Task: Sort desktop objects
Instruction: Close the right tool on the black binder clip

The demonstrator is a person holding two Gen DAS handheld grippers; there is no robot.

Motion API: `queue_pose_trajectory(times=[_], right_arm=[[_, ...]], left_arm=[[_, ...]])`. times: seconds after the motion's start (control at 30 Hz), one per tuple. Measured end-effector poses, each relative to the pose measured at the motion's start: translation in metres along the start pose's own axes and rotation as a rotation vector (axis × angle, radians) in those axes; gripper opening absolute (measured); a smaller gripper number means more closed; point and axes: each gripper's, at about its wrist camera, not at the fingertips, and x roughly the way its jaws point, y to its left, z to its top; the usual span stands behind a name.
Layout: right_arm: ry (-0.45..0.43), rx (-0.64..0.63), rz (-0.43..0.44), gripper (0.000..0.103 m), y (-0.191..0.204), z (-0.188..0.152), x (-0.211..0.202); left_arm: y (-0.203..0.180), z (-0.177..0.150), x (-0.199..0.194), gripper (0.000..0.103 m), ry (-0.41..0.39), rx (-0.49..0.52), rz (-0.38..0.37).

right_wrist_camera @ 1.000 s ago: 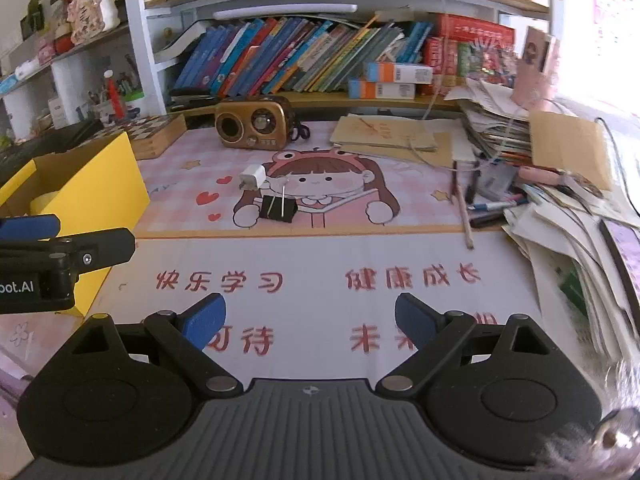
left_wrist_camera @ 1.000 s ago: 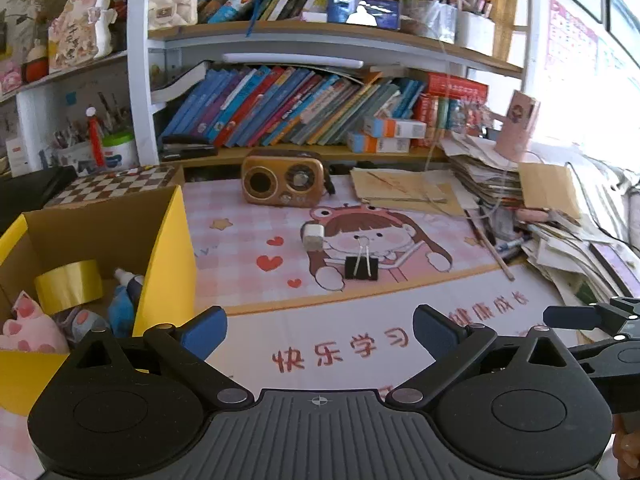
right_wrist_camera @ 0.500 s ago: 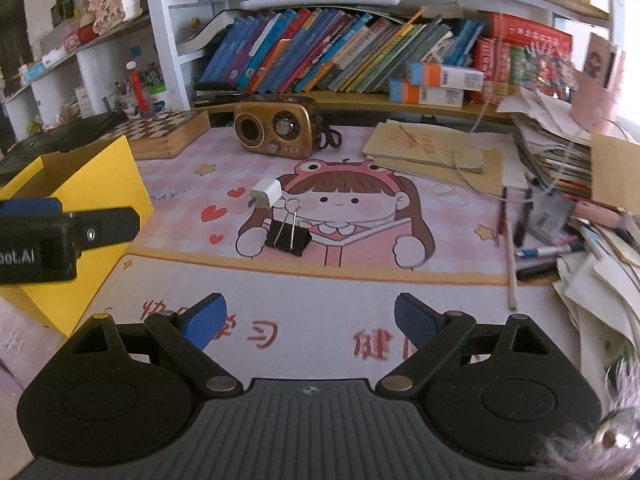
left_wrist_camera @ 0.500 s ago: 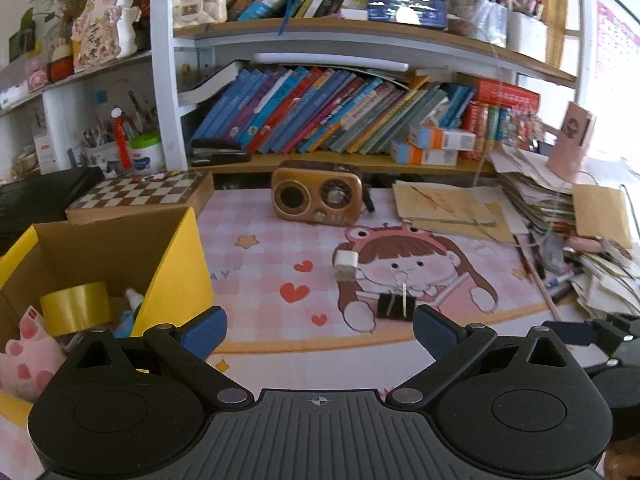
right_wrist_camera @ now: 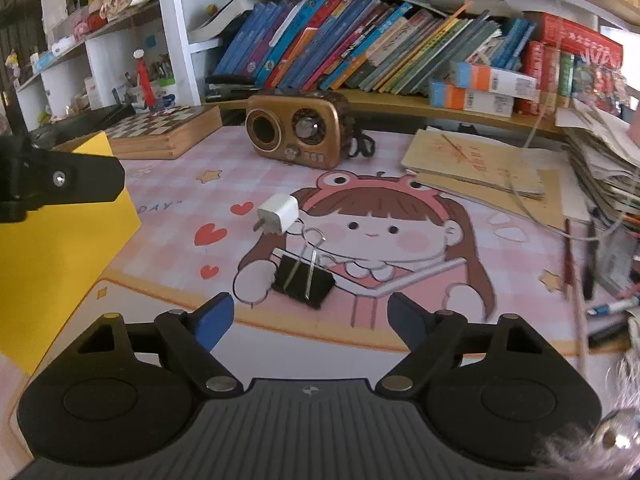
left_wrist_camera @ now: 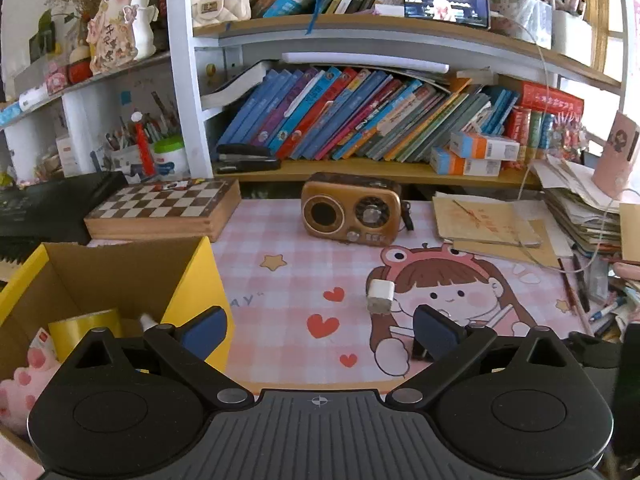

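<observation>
You are bringing your right tool point(right_wrist_camera: 310, 320) down toward the black binder clip point(right_wrist_camera: 304, 282), which is lying on the pink mat point(right_wrist_camera: 168, 240) of the desk just in front of its blue pads; the jaws are closing from wide, with nothing between them yet. Keep them spread enough to straddle the clip's black body, and aim low at the body, since the wire handles will probably slip. The white charger plug point(right_wrist_camera: 278, 214) is sitting just beyond the clip, so approach squarely to avoid nudging it. Your left tool point(left_wrist_camera: 320, 330) is hovering wide and empty beside the yellow box point(left_wrist_camera: 192, 292), where tape and other items are already lying.
</observation>
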Motion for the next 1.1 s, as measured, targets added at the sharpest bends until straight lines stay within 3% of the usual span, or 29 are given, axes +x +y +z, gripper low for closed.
queue_pose_trajectory(times=[0.27, 0.53, 0.67, 0.87, 1.03, 1.1], right_arm=[[0.021, 0.002, -0.011, 0.072, 0.009, 0.005, 0.034], [0.017, 0.027, -0.097, 0.055, 0.018, 0.006, 0.053], [-0.001, 0.043, -0.155, 0.055, 0.022, 0.005, 0.049], [0.009, 0.107, -0.161, 0.053, 0.023, 0.004, 0.052], [-0.011, 0.132, -0.177, 0.042, 0.024, 0.007, 0.057], [-0.017, 0.130, -0.167, 0.041, 0.018, 0.007, 0.057]], left_arm=[[0.000, 0.003, 0.013, 0.101, 0.030, 0.006, 0.032], [0.002, 0.004, 0.021, 0.101, 0.052, 0.013, 0.055], [0.000, 0.006, 0.022, 0.101, 0.054, 0.021, 0.057], [0.000, 0.008, 0.025, 0.101, 0.060, 0.026, 0.073], [0.001, 0.010, 0.025, 0.101, 0.060, 0.031, 0.073], [0.000, 0.011, 0.027, 0.101, 0.059, 0.032, 0.066]])
